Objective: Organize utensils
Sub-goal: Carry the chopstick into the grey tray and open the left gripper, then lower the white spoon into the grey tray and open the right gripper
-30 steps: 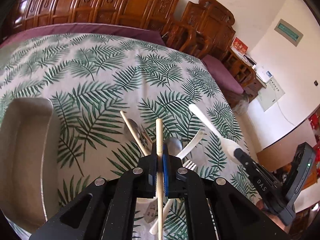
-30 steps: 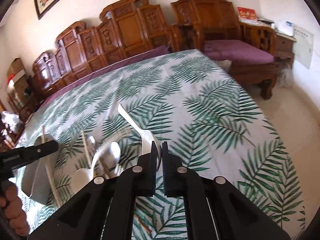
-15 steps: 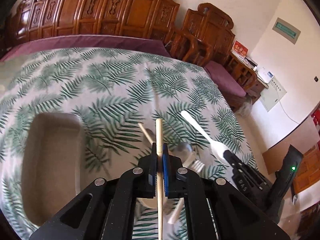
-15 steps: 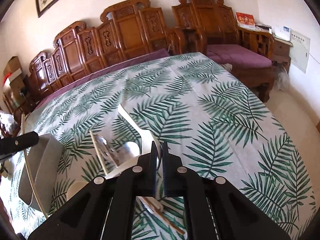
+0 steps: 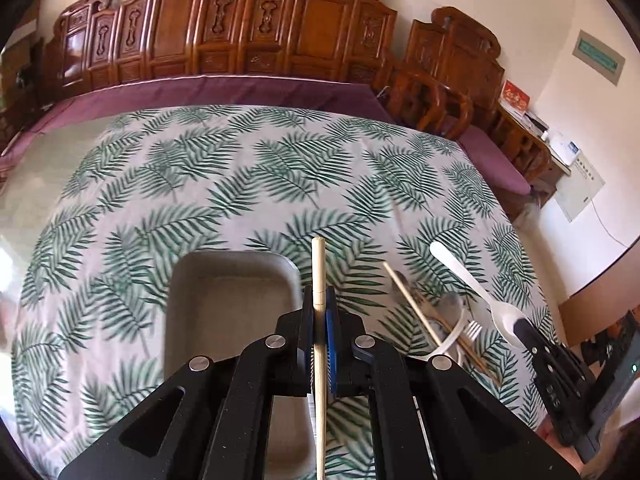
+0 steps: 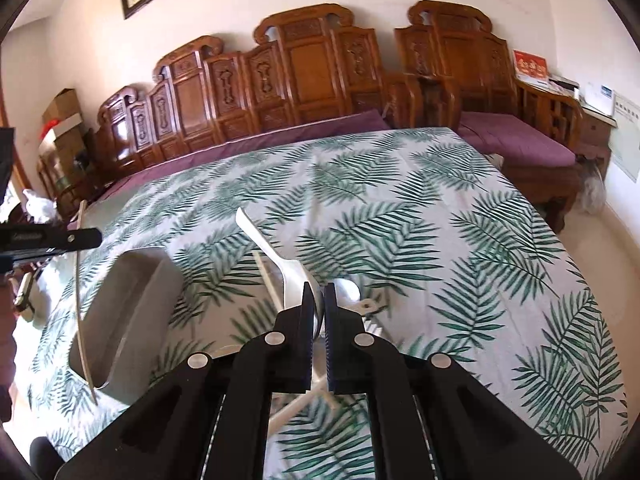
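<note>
My left gripper (image 5: pixel 319 300) is shut on a pale wooden chopstick (image 5: pixel 319 268) and holds it above the right rim of a grey rectangular tray (image 5: pixel 224 308). My right gripper (image 6: pixel 319 300) is shut on the bowl of a white plastic spoon (image 6: pixel 276 256), its handle pointing up and away; it also shows in the left wrist view (image 5: pixel 472 284). Under it lies a pile of utensils (image 5: pixel 448 320): a second chopstick, metal spoons and a white fork. In the right wrist view the tray (image 6: pixel 124 320) lies at the left, with the left gripper's chopstick (image 6: pixel 80 300) over it.
The table wears a palm-leaf cloth (image 5: pixel 260 184). Carved wooden chairs (image 5: pixel 240 36) with purple cushions line its far side and right end. The table's right edge (image 6: pixel 580 272) drops to a tiled floor.
My left gripper has swung left with the chopstick, from above the utensil pile to above the tray. My right gripper has lifted the white spoon clear of the pile.
</note>
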Tool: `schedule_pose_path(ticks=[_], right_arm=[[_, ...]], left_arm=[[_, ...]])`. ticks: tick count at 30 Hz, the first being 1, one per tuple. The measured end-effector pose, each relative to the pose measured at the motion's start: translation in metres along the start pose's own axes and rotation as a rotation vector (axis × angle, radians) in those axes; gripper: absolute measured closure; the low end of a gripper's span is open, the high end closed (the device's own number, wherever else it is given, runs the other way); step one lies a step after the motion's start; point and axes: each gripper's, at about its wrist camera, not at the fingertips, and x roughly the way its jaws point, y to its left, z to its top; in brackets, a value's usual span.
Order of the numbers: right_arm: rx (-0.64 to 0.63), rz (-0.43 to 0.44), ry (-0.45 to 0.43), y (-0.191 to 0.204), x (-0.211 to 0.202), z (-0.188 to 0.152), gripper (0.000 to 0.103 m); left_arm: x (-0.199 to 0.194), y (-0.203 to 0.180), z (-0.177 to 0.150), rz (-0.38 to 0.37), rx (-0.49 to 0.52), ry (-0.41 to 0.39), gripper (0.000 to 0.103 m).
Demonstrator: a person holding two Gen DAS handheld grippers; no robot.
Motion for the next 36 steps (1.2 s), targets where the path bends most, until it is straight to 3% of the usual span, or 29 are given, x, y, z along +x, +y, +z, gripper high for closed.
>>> schedule_pose_path(ticks=[7, 17, 18, 20, 32, 36], right_arm=[[-0.04, 0.052, -0.002, 0.032, -0.007, -0.003, 0.097], [-0.107, 0.079, 0.022, 0.076, -0.005, -0.012, 0.097], [-0.116, 0.078, 0.022, 0.08, -0.005, -0.012, 0.097], [-0.133, 0.073, 0.024, 0.088, -0.005, -0.012, 0.097], [-0.201, 0.069, 0.08, 0.15, 0.012, -0.02, 0.097], [-0.249, 0.047, 0.105, 0.174, 0.027, -0.02, 0.097]], left_arm=[[-0.005, 0.028, 0.015, 0.072, 0.014, 0.013, 0.099], [0.055, 0.046, -0.006, 0.163, 0.044, 0.114, 0.099], [0.058, 0.047, -0.008, 0.166, 0.044, 0.124, 0.097], [0.06, 0.05, -0.013, 0.165, 0.046, 0.132, 0.078], [-0.025, 0.087, -0.029, 0.153, 0.057, 0.012, 0.053], [-0.05, 0.104, -0.033, 0.157, 0.052, -0.021, 0.05]])
